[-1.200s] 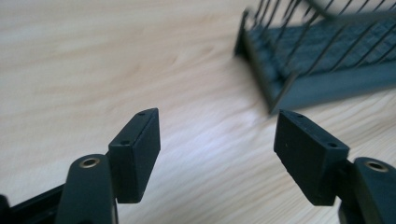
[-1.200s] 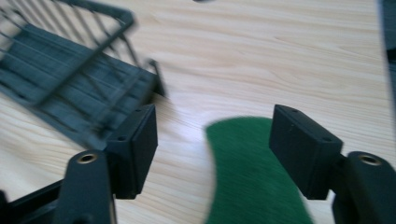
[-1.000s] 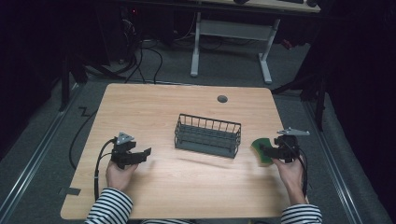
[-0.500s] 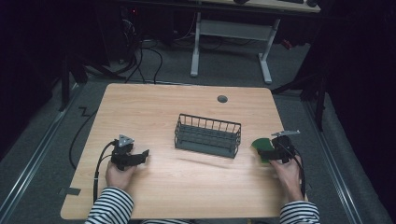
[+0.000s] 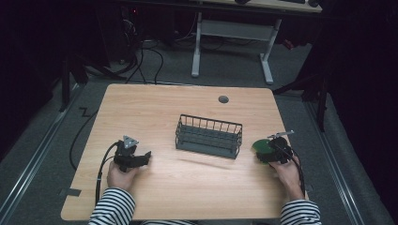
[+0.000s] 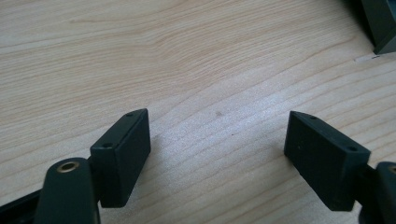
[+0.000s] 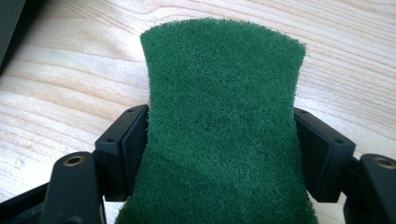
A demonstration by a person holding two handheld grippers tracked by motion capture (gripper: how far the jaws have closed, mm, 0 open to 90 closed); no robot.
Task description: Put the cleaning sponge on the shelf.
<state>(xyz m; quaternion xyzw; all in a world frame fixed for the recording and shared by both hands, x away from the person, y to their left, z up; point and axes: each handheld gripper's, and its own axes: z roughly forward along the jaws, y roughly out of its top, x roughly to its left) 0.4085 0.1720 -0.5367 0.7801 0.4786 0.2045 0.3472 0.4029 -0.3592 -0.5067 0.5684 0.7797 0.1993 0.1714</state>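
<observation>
right gripper (image 5: 271, 153) jaws just closing, pinching green scrub pad (image 7: 224, 121) at waist, right of wire basket (image 5: 209, 136). left gripper (image 5: 141, 159) wide open, empty, left of basket. pad not yet in basket.

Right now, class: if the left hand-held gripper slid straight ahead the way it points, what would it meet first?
Probably the wire basket. The left hand-held gripper points right across bare table, and the basket's dark corner sits ahead, slightly off-line, so it might just miss.

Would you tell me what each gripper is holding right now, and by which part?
The right gripper pinches the green scouring pad across its two side edges. The left gripper is open, holding nothing.
</observation>
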